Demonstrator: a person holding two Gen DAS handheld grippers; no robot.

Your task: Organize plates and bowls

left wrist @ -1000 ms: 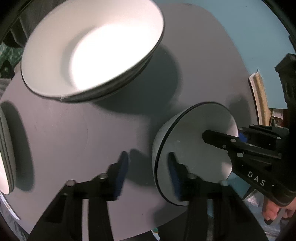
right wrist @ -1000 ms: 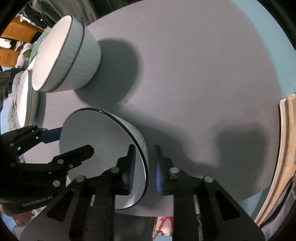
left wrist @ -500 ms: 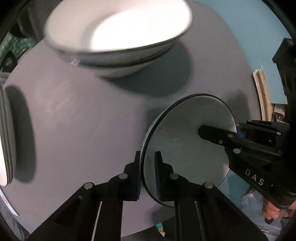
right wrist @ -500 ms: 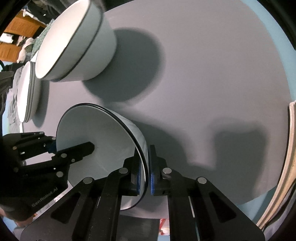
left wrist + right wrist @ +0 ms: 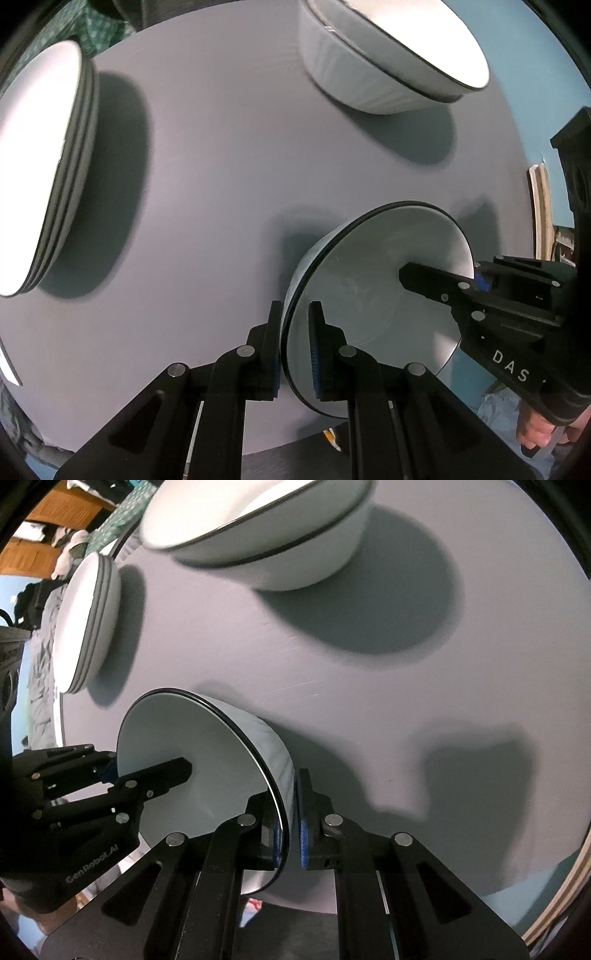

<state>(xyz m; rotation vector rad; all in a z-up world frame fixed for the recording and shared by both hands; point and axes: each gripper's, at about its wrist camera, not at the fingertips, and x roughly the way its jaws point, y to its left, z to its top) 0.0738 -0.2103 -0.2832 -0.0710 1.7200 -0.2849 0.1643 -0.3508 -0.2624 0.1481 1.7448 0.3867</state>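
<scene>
A small white bowl with a dark rim (image 5: 369, 295) is held above the grey round table (image 5: 221, 184). My left gripper (image 5: 295, 354) is shut on its near rim. My right gripper (image 5: 290, 834) is shut on the opposite rim; the same bowl shows in the right wrist view (image 5: 207, 760). A stack of larger white ribbed bowls (image 5: 391, 62) stands at the back of the table, also in the right wrist view (image 5: 266, 542). A stack of white plates (image 5: 44, 162) sits at the left, also in the right wrist view (image 5: 85, 620).
The table edge (image 5: 546, 878) runs close on the right, with a pale wooden edge and blue floor beyond. Clothes and wooden furniture (image 5: 44, 535) lie past the table's far left. Bare grey tabletop lies between the stacks and the held bowl.
My left gripper closed on the bowl's rim. Both grippers have lifted the bowl and moved it toward the stacked bowls, which now show nearer and larger.
</scene>
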